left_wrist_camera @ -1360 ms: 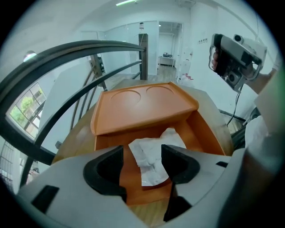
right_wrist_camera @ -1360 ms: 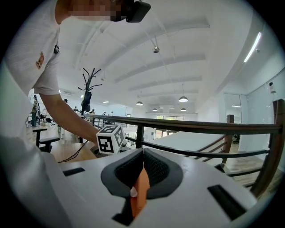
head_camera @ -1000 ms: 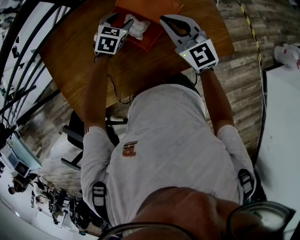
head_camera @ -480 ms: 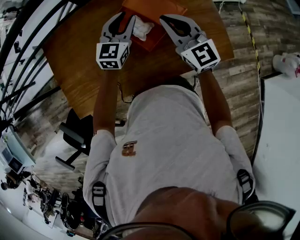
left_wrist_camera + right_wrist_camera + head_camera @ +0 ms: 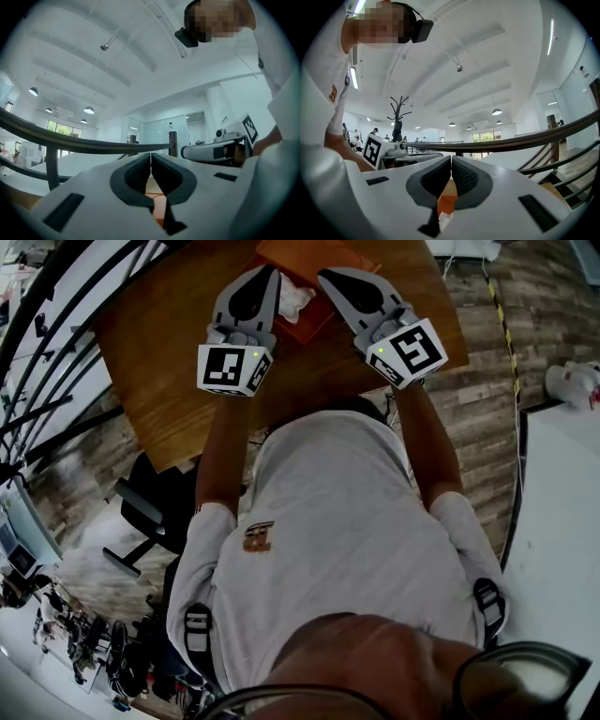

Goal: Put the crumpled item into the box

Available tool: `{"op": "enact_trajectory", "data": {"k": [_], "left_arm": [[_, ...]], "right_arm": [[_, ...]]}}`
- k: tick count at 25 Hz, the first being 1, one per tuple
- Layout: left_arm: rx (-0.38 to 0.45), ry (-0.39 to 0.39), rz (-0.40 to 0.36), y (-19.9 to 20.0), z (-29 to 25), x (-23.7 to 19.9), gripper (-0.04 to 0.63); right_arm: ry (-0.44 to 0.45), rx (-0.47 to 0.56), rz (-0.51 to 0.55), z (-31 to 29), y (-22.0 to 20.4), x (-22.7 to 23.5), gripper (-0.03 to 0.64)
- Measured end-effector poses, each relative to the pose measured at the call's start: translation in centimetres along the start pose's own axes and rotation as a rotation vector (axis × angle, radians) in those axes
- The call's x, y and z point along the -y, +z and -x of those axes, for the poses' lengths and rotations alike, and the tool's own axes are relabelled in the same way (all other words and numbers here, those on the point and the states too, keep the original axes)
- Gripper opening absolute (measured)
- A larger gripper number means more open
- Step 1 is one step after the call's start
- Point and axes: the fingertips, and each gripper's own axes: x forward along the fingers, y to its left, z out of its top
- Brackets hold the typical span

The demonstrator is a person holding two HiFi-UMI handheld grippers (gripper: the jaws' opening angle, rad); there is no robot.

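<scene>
I'm closing the left gripper (image 5: pixel 272 272) on nothing, right gripper (image 5: pixel 322 276) pinched empty too, risking nudging the crumpled white paper (image 5: pixel 296 300) off the orange box (image 5: pixel 317 257).

No words or numbers can be read anywhere.
- left gripper (image 5: pixel 269 276): cube has left marker (image 5: pixel 228 368), black and white squares, blocky pattern only, no letters.
- right gripper (image 5: pixel 325 277): cube has right marker (image 5: pixel 405 351), same kind, pattern only.
- same two markers show small in both gripper views, only blocks there too.
- shirt (image 5: pixel 356 521): small red-brown patch (image 5: pixel 256 538) on chest, too small to read.
- floor: yellow-black striped tape (image 5: pixel 502 296), no writing.
</scene>
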Motion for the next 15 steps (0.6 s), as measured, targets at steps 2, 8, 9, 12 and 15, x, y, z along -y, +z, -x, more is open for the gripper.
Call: {"op": "enact_trajectory", "data": {"k": [2,8,9,12,15], "left_arm": [[0.021,0.002,0.001,0.9,0.3,0.3,0.021],[0.063,-0.035,-0.013,2.8,1.2,2.4,0.02],[0.071,-0.044,-0.017,3.0,1.4,2.7,0.02],[0.089,-0.064,-0.026,3.8,2.1,3.5,0.02],[0.09,-0.066,-0.03,4.2,2.6,3.8,0.02]], "right_arm": [[0.011,0.006,0.001,-0.1,0.3,-0.5,0.033],[0.043,0.037,0.021,0.3,1.3,-2.1,0.032],[0.047,0.041,0.029,0.4,1.4,-2.4,0.032],[0.051,0.051,0.052,0.5,2.0,-3.2,0.032],[0.048,0.061,0.065,0.8,2.4,-3.6,0.032]]}}
